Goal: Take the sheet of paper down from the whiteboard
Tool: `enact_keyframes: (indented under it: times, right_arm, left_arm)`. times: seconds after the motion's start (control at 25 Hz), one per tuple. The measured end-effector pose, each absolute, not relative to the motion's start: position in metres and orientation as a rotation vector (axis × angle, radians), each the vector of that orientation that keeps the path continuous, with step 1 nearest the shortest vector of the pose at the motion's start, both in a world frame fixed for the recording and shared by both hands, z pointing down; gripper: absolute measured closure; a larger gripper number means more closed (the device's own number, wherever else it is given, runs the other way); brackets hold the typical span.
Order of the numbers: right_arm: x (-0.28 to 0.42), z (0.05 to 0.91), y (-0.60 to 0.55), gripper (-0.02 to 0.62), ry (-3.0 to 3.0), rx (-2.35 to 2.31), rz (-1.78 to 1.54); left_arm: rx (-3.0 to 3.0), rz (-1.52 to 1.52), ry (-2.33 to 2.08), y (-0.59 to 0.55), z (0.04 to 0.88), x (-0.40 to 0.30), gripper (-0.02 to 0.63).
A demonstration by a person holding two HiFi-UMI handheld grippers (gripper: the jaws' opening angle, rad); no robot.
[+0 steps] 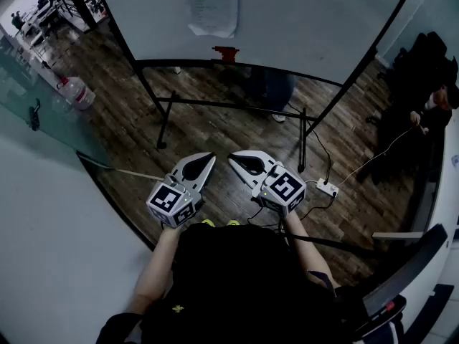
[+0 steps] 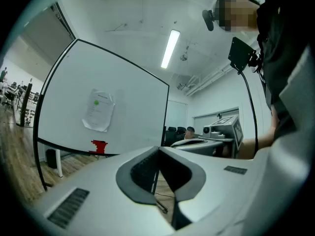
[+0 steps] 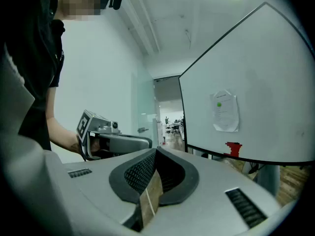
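Observation:
A white sheet of paper [image 1: 211,6] hangs on the whiteboard [image 1: 301,20], crumpled at its lower edge, with a green dot near its top. It also shows as the paper [image 2: 98,110] in the left gripper view and the paper [image 3: 225,111] in the right gripper view. A small red object [image 1: 226,52] sits on the board's bottom rail below it. My left gripper [image 1: 210,158] and right gripper [image 1: 233,158] are held side by side near my waist, well short of the board. Both are shut with nothing between their jaws, as the left gripper [image 2: 158,149] and right gripper [image 3: 155,151] show in their own views.
The whiteboard stands on a black frame [image 1: 229,110] over a wood floor. A glass wall [image 1: 29,99] and a water bottle [image 1: 77,92] are at the left. A power strip [image 1: 327,188] with cables lies at the right. A person [image 1: 430,102] sits at the far right.

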State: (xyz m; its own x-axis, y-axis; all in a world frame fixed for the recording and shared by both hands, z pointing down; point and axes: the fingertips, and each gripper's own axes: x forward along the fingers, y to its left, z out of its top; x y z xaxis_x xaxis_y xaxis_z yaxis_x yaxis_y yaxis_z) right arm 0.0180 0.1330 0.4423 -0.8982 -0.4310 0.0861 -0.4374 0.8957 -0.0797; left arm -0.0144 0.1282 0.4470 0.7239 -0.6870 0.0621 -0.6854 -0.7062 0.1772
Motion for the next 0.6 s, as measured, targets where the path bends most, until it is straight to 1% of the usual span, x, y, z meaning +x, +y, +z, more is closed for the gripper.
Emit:
enact_keyframes:
  times: [0.6]
  right_arm:
    - [0.031,0.446,0.137,0.589,-3.029,0.698,0.200]
  left_arm:
    - [2.742,0.007,-1.153,0.133,0.450,-0.014,0.578]
